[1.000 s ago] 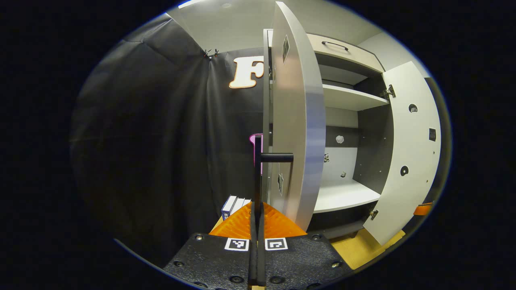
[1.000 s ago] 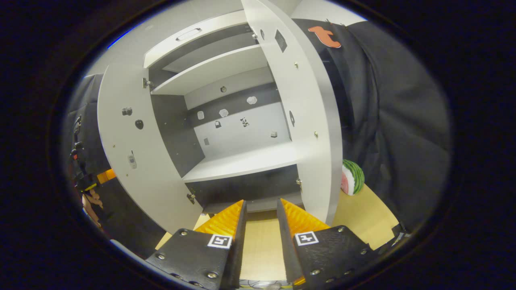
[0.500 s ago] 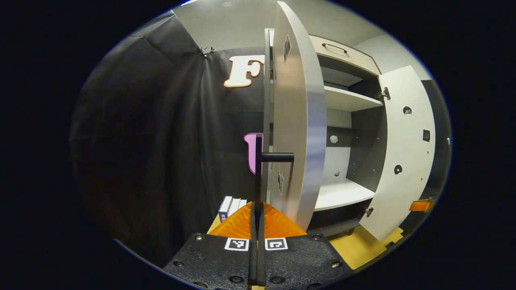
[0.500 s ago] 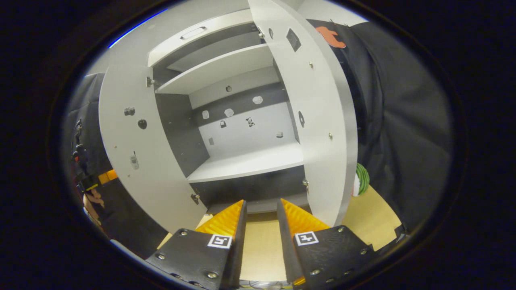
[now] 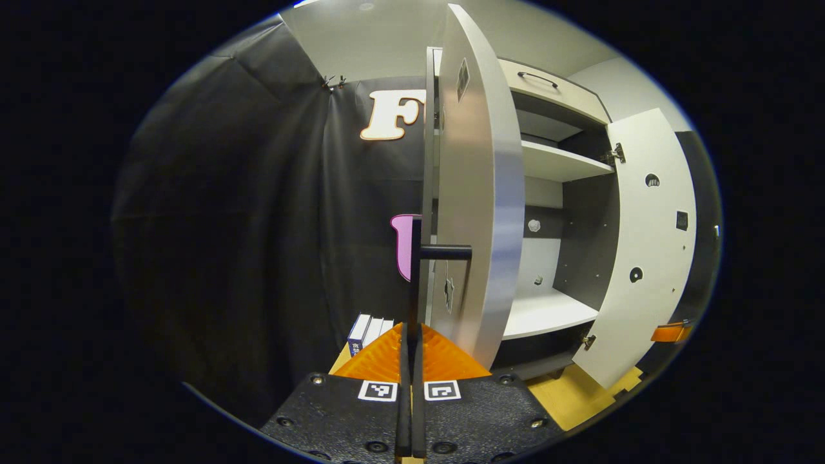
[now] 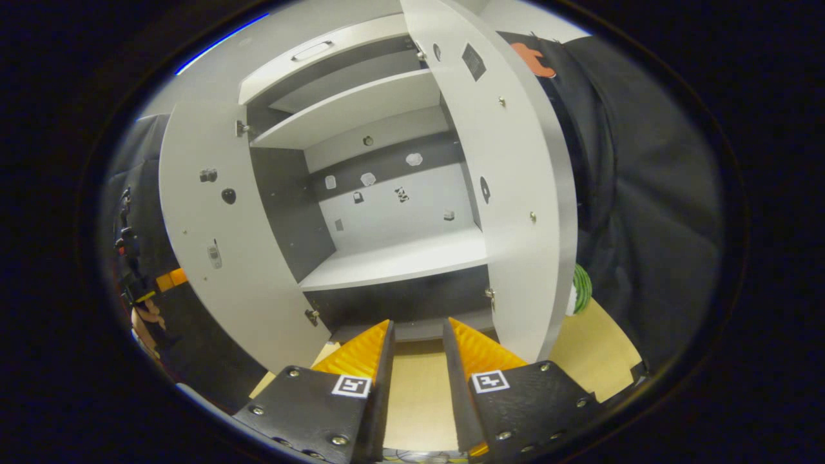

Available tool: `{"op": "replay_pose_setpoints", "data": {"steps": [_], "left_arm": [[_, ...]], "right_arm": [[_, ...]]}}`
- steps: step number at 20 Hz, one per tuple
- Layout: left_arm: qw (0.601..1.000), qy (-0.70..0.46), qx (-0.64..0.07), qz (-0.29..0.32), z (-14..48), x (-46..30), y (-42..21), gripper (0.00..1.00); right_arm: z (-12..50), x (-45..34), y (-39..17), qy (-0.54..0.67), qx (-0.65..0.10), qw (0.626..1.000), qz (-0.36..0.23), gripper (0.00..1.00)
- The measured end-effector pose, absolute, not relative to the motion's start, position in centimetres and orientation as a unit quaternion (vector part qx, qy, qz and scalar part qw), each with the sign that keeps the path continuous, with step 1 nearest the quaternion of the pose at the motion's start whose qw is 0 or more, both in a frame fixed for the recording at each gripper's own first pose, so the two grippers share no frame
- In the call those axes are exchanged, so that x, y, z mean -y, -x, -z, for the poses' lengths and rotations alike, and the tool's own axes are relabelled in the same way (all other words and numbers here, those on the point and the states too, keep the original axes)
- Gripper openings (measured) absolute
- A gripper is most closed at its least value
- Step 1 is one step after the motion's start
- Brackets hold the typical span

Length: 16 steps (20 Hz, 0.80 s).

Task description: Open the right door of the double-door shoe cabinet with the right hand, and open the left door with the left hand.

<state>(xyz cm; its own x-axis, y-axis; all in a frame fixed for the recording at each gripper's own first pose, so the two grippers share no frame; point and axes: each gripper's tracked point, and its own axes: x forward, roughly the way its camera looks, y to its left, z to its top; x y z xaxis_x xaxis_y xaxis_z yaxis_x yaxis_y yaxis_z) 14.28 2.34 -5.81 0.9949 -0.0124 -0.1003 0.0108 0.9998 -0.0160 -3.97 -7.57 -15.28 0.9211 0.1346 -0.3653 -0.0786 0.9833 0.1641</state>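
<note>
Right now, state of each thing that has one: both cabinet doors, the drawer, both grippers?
Left white cabinet door: swung open, edge-on in the left gripper view.
Right white cabinet door: swung wide open.
Black bar handle on the left door: clamped between the fingers.
Beige top drawer: shut.
Left gripper: shut on the handle.
Right gripper: open, holding nothing.

The left gripper view sits close against the left door (image 5: 480, 212), looking along its outer face and thin edge, with the handle (image 5: 414, 277) at frame centre just past the jaws. The right gripper view looks from lower down and farther back, tilted upward, straight into the open shoe cabinet (image 6: 393, 258). Both views share the cabinet's shelves (image 5: 548, 312), its back wall and the inner face of the right door (image 5: 651, 245).
</note>
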Motion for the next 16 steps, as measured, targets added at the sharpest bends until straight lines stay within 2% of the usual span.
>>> {"op": "replay_pose_setpoints", "data": {"steps": [1, 2, 3, 5, 8, 9, 10, 11, 12, 14, 15, 16], "left_arm": [[0.999, 0.011, -0.048, 0.005, 5.7, -2.2, -14.1, 0.02], [0.999, 0.012, -0.047, 0.003, 5.6, -2.3, -14.1, 0.04], [0.999, 0.011, -0.047, 0.001, 5.7, -2.3, -14.3, 0.05], [0.999, 0.002, -0.047, -0.009, 5.7, -2.7, -14.1, 0.1], [0.998, 0.003, -0.051, -0.03, 5.7, -3.5, -13.6, 0.28], [0.998, 0.012, -0.053, -0.036, 5.7, -3.4, -13.5, 0.29], [0.998, 0.02, -0.052, -0.038, 5.8, -3.2, -13.4, 0.39], [0.998, 0.023, -0.052, -0.041, 5.6, -3.1, -13.1, 0.45], [0.997, 0.021, -0.053, -0.043, 5.6, -3.2, -13.0, 0.52], [0.997, 0.008, -0.055, -0.05, 5.4, -3.5, -12.5, 0.54], [0.997, 0.001, -0.056, -0.053, 5.3, -3.5, -12.3, 0.61], [0.997, -0.006, -0.055, -0.054, 5.0, -3.6, -12.1, 0.67]], "right_arm": [[15.3, 7.7, 3.9, -0.073, -0.192, 0.977, -0.053, 0.42], [15.4, 7.9, 3.8, -0.073, -0.193, 0.977, -0.051, 0.47], [15.4, 8.1, 3.8, -0.073, -0.193, 0.977, -0.05, 0.42], [15.6, 8.3, 3.6, -0.073, -0.195, 0.977, -0.049, 0.42], [15.7, 8.2, 3.3, -0.071, -0.194, 0.977, -0.053, 0.42], [15.8, 8.0, 3.1, -0.069, -0.194, 0.977, -0.055, 0.42], [15.9, 7.8, 3.0, -0.066, -0.194, 0.977, -0.058, 0.42], [15.9, 7.6, 2.9, -0.063, -0.194, 0.977, -0.062, 0.51], [15.9, 7.3, 2.7, -0.06, -0.194, 0.977, -0.066, 0.42], [15.9, 6.5, 2.5, -0.055, -0.195, 0.976, -0.076, 0.42], [15.8, 6.2, 2.4, -0.051, -0.194, 0.976, -0.081, 0.42], [15.6, 5.8, 2.2, -0.046, -0.192, 0.977, -0.086, 0.51]]}}
